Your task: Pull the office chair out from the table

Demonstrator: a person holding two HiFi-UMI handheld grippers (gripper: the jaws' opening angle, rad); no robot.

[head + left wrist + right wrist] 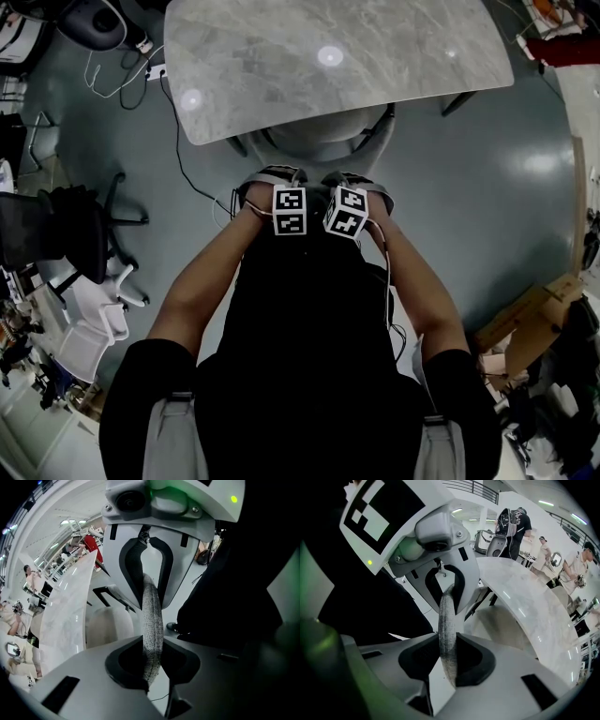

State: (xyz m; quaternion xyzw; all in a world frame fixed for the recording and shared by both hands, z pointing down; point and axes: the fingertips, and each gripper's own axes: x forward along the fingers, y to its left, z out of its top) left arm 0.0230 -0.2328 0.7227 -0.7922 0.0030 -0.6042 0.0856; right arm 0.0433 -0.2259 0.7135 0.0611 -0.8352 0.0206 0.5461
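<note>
Marble table lay just beyond both claws, the office chair tucked under it. Left gripper and right gripper each clamped its backrest rim; an even, straight-back pull seemed best.

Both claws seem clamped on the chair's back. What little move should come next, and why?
Probably a short, level pull straight back, away from the marble table. The left gripper and right gripper each have their fingers shut on the backrest rim, and the office chair sits partly tucked under the tabletop, so the grip looks ready.
</note>
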